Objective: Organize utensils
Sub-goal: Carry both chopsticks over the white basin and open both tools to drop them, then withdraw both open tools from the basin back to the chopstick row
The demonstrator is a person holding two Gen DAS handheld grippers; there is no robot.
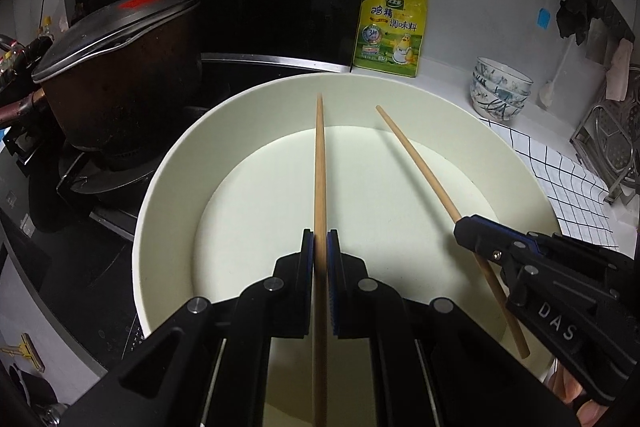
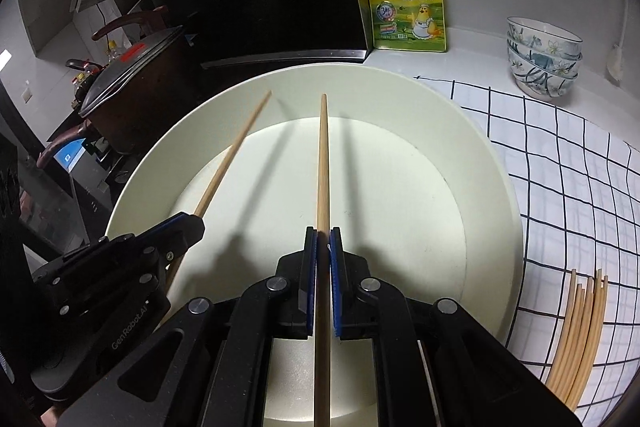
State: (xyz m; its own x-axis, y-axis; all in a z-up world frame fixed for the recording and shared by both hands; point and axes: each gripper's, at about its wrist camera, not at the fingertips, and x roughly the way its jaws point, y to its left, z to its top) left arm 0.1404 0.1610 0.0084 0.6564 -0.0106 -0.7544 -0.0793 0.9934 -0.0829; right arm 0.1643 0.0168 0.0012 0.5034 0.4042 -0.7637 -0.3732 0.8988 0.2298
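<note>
A big cream round basin [image 1: 168, 187] [image 2: 496, 187] fills both views. My left gripper [image 1: 320, 239] is shut on a wooden chopstick [image 1: 319, 167] that points forward over the basin. My right gripper [image 2: 323, 237] is shut on a second chopstick [image 2: 322, 163], likewise held above the basin. Each view shows the other gripper too: the right gripper [image 1: 466, 227] with its chopstick [image 1: 416, 163] at the right, the left gripper [image 2: 192, 223] with its chopstick [image 2: 236, 147] at the left. Several more chopsticks [image 2: 576, 331] lie on the checked cloth [image 2: 560, 155] right of the basin.
A dark lidded pot [image 1: 116, 67] stands on the stove at the left. A yellow seasoning pouch [image 1: 390, 31] leans on the back wall. Stacked patterned bowls [image 2: 542, 59] sit at the back right. A wire rack [image 1: 612, 147] and hanging utensils are at the far right.
</note>
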